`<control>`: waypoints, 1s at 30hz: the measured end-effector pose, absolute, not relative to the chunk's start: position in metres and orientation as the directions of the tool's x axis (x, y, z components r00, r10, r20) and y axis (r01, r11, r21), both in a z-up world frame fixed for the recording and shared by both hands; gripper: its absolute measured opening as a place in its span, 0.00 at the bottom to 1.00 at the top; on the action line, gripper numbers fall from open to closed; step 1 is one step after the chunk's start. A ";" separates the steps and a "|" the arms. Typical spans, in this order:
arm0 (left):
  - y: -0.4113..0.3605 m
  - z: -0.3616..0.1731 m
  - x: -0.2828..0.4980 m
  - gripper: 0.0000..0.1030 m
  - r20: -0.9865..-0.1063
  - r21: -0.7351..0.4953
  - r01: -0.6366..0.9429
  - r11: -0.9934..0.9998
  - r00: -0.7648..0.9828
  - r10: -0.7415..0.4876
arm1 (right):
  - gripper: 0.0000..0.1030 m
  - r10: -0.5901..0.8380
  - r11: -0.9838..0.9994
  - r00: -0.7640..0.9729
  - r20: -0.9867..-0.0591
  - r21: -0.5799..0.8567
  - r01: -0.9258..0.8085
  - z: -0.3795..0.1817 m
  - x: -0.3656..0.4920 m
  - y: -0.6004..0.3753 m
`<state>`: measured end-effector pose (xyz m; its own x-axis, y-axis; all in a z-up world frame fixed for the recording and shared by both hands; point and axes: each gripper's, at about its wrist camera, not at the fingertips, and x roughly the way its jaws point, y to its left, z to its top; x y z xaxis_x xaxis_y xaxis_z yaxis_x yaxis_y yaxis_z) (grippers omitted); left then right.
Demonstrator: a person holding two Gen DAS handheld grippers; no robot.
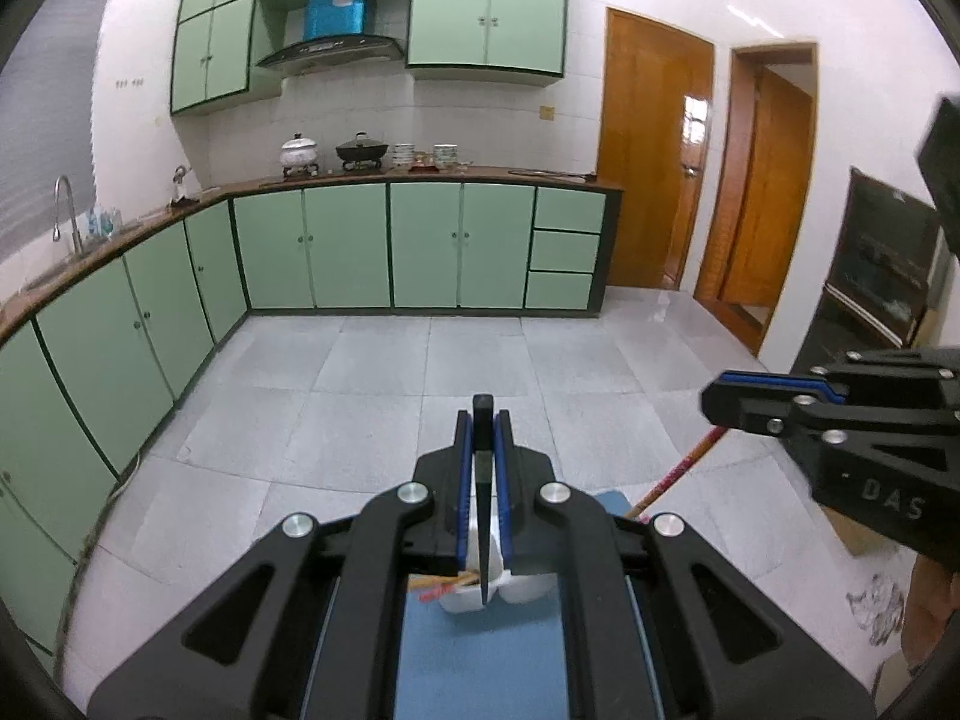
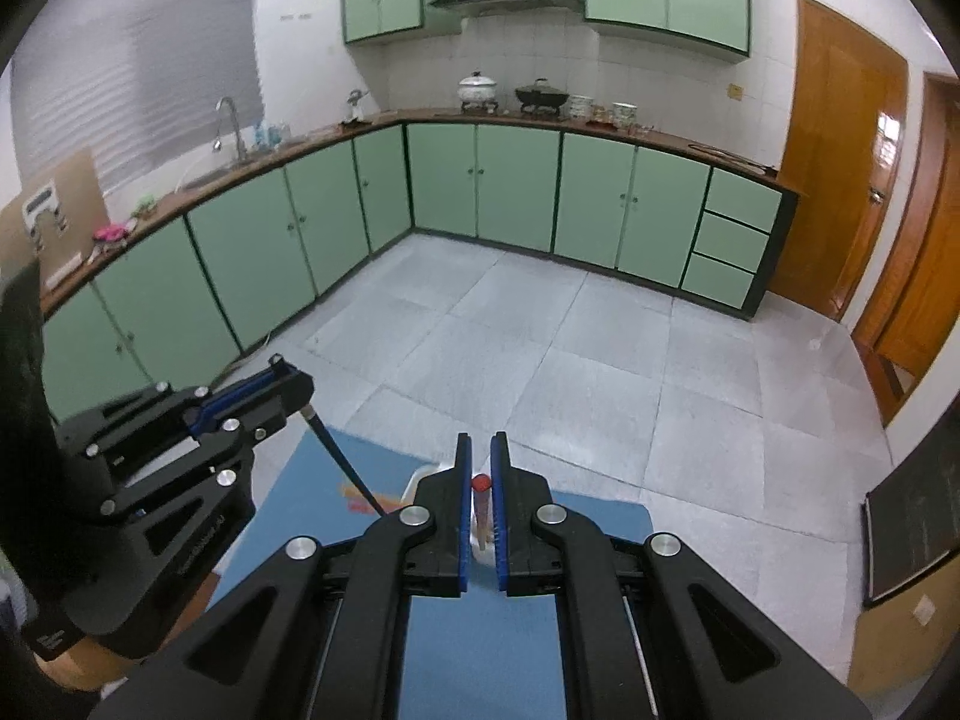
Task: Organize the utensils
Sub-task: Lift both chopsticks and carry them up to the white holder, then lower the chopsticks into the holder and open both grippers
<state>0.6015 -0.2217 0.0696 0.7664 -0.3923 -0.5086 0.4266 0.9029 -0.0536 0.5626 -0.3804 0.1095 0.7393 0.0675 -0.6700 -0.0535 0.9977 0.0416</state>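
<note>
Two grippers are in view, each clamped on one chopstick. The left gripper point(image 1: 483, 438) pinches a black chopstick point(image 1: 483, 540) between its blue pads; the stick runs steeply down toward a white holder point(image 1: 480, 594) standing on a blue mat point(image 1: 480, 660) on the desk. The right gripper point(image 2: 481, 462) is closed on a wooden chopstick with a red tip point(image 2: 481, 495), held nearly upright over the same white holder point(image 2: 423, 477). More wooden chopsticks lie just beside the holder; their number cannot be told. Both grippers tilt downward and forward, side by side above the mat. Beyond them stretch a grey tiled floor point(image 1: 420, 372) and green cabinets point(image 1: 348, 246).
</note>
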 end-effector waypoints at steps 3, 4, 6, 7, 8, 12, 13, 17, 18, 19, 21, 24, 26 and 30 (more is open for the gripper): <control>-0.223 0.063 0.624 0.06 -0.502 -0.071 0.411 0.909 0.773 -0.388 | 0.06 0.049 0.999 0.735 -0.677 0.049 -0.022 0.098 0.582 -0.392; -0.223 0.060 0.630 0.06 -0.494 -0.076 0.407 0.910 0.777 -0.389 | 0.06 0.045 0.999 0.731 -0.680 0.051 -0.014 0.095 0.589 -0.395; -0.225 0.053 0.641 0.06 -0.495 -0.084 0.402 0.912 0.777 -0.388 | 0.06 0.041 0.998 0.719 -0.694 0.059 0.000 0.081 0.603 -0.403; -0.227 0.045 0.648 0.06 -0.500 -0.087 0.399 0.913 0.775 -0.387 | 0.06 0.039 0.998 0.715 -0.698 0.062 0.005 0.075 0.608 -0.405; -0.229 0.041 0.652 0.06 -0.504 -0.090 0.398 0.913 0.772 -0.387 | 0.06 0.039 0.998 0.708 -0.705 0.067 0.012 0.067 0.614 -0.408; -0.232 0.011 0.672 0.06 -0.531 -0.106 0.393 0.913 0.754 -0.386 | 0.06 0.038 0.998 0.679 -0.733 0.068 0.017 0.037 0.631 -0.415; -0.233 0.004 0.676 0.06 -0.541 -0.108 0.393 0.913 0.748 -0.385 | 0.06 0.038 0.998 0.673 -0.739 0.068 0.019 0.032 0.634 -0.417; -0.235 -0.019 0.685 0.06 -0.566 -0.115 0.394 0.912 0.728 -0.386 | 0.06 0.041 0.997 0.658 -0.752 0.078 0.026 0.015 0.642 -0.419; -0.236 -0.023 0.688 0.06 -0.572 -0.113 0.393 0.913 0.725 -0.383 | 0.06 0.044 0.996 0.654 -0.755 0.083 0.028 0.011 0.645 -0.420; -0.237 -0.028 0.689 0.06 -0.579 -0.111 0.393 0.913 0.721 -0.381 | 0.06 0.048 0.996 0.651 -0.757 0.089 0.030 0.009 0.646 -0.422; -0.235 -0.037 0.692 0.06 -0.590 -0.107 0.388 0.915 0.717 -0.373 | 0.06 0.058 0.994 0.641 -0.766 0.102 0.032 0.002 0.648 -0.424; -0.233 -0.047 0.697 0.07 -0.611 -0.116 0.381 0.917 0.701 -0.368 | 0.06 0.072 0.993 0.620 -0.781 0.112 0.026 -0.012 0.652 -0.425; -0.229 -0.050 0.697 0.08 -0.618 -0.114 0.374 0.920 0.699 -0.360 | 0.12 0.075 0.993 0.606 -0.792 0.115 0.028 -0.019 0.650 -0.426; -0.222 -0.045 0.692 0.23 -0.612 -0.091 0.365 0.927 0.714 -0.341 | 0.15 0.054 0.993 0.611 -0.789 0.106 0.049 -0.026 0.644 -0.431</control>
<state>0.6918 -0.2223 -0.0451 0.7138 -0.3406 -0.6120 0.3646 0.9267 -0.0905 0.6444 -0.4314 -0.0259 0.6114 0.0541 -0.7895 0.0493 0.9931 0.1062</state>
